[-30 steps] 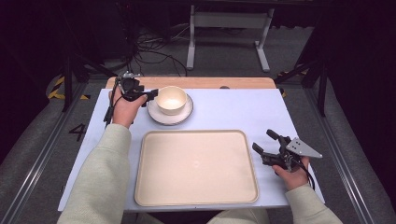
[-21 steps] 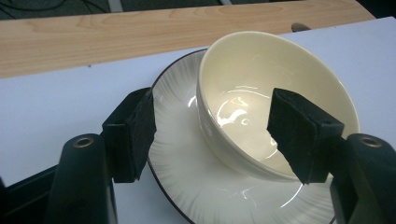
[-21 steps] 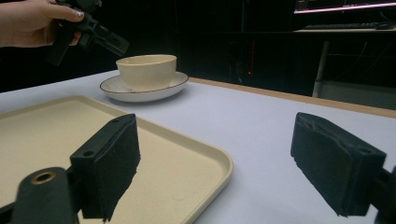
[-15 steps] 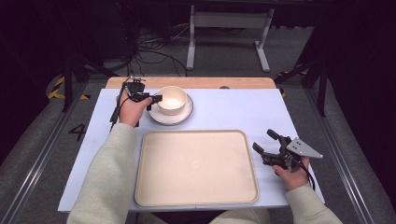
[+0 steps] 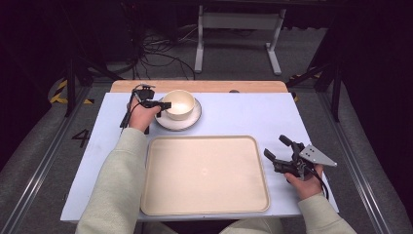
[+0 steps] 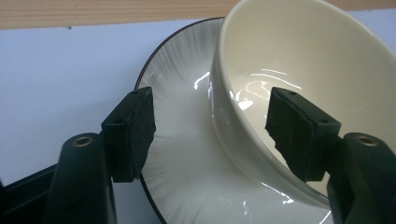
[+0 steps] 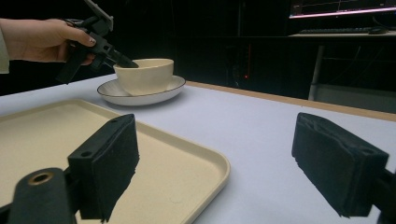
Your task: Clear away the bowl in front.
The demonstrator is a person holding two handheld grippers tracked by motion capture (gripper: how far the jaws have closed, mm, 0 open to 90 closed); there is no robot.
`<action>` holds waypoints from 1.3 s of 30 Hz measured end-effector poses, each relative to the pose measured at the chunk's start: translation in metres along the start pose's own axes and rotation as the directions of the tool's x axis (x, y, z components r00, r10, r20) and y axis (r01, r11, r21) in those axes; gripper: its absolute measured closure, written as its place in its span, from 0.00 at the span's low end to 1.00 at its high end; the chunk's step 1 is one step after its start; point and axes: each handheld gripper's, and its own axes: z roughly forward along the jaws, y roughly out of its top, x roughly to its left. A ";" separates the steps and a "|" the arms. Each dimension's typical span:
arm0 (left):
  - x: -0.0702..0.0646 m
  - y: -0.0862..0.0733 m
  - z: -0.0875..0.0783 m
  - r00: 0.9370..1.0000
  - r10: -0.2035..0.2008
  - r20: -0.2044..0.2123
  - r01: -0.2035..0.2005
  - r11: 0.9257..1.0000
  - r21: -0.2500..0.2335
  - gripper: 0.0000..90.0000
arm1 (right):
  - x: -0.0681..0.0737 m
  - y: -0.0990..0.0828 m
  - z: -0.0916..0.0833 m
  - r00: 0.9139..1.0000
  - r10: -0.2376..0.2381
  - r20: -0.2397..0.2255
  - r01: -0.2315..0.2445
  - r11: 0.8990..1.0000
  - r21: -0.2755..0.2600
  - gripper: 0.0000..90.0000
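A cream bowl [image 5: 179, 104] sits on a white plate [image 5: 187, 122] with a dark rim, at the table's far left. My left gripper [image 5: 164, 105] is open at the bowl's left rim. In the left gripper view one jaw is inside the bowl [image 6: 299, 79] and the other is outside it over the plate [image 6: 187, 154], with the bowl's wall between them. A large cream tray [image 5: 205, 174] lies empty at the front centre. My right gripper [image 5: 275, 148] rests open on the table just right of the tray, with nothing between its fingers.
A wooden strip [image 5: 199, 86] runs along the table's far edge. Beyond the table stand a white frame's legs [image 5: 237, 41] and floor cables [image 5: 156, 53]. The right gripper view shows the tray's corner [image 7: 205, 163] close to the jaws.
My left gripper has moved right to the bowl, and its jaws now straddle the bowl's left rim. The right gripper has not moved.
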 end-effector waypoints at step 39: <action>-0.024 0.010 0.011 0.981 -0.124 -0.150 0.134 0.989 0.058 0.92 | 0.000 -0.001 -0.001 1.000 -0.010 0.004 0.010 1.000 -0.017 0.17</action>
